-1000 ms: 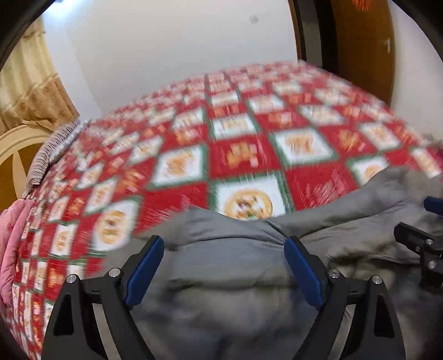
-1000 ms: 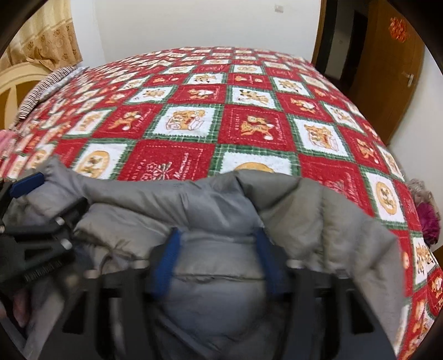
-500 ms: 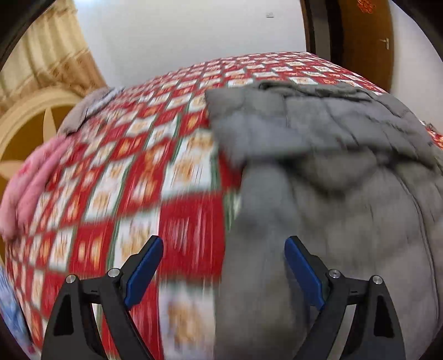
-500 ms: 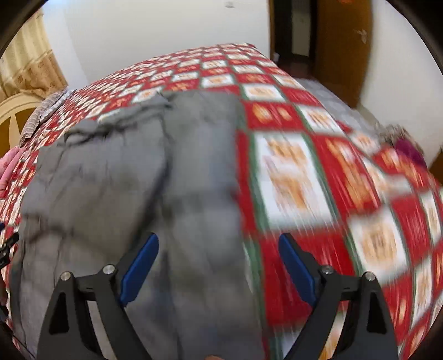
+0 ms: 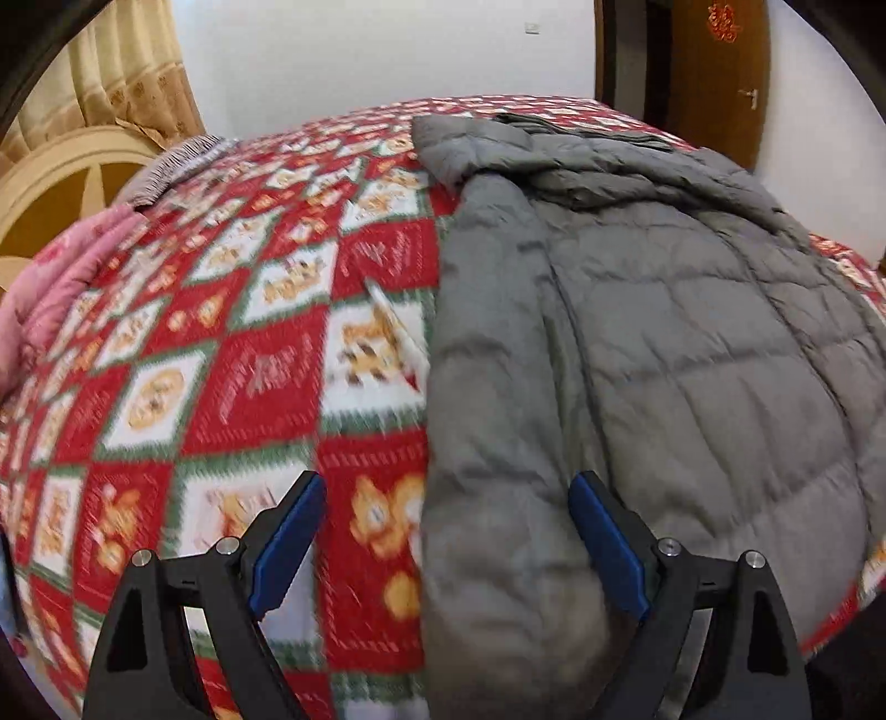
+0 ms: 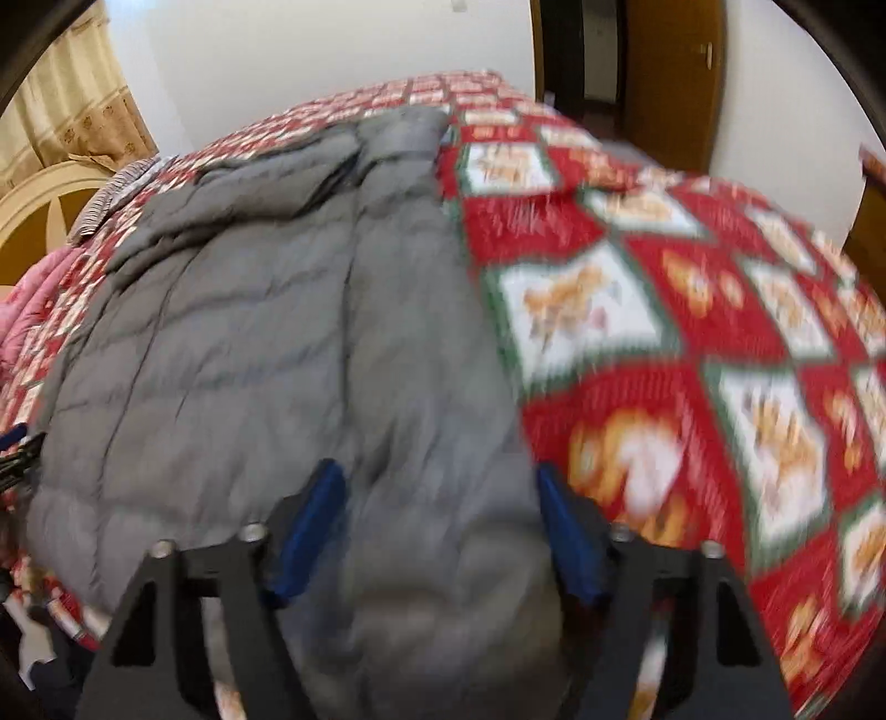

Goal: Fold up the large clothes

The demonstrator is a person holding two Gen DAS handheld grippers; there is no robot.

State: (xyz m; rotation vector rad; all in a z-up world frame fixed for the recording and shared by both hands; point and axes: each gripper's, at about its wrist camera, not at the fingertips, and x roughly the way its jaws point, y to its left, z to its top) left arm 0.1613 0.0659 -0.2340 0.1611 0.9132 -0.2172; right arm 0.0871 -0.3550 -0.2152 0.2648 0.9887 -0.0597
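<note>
A grey quilted down jacket (image 5: 664, 343) lies flat on the bed, lengthwise away from me. My left gripper (image 5: 443, 498) hovers open over its near left edge; the right pad is over the fabric and the left pad over the bedspread. My right gripper (image 6: 437, 476) is over the near right edge of the jacket (image 6: 266, 343). Its jaws are closing with the puffy fabric between them, and no firm pinch shows. The left gripper's tip (image 6: 14, 437) peeks in at the right wrist view's left edge.
The bed carries a red, white and green patchwork bedspread (image 5: 232, 387). A pink blanket (image 5: 61, 277) and a cream headboard (image 5: 72, 177) are on the left. A wooden door (image 5: 714, 77) stands behind the bed, and a dark doorway (image 6: 581, 50) beyond.
Both grippers have swept back from the jacket's far end to its near end, left to the left edge, right to the right edge. The jacket now lies spread out. The right jaws have narrowed.
</note>
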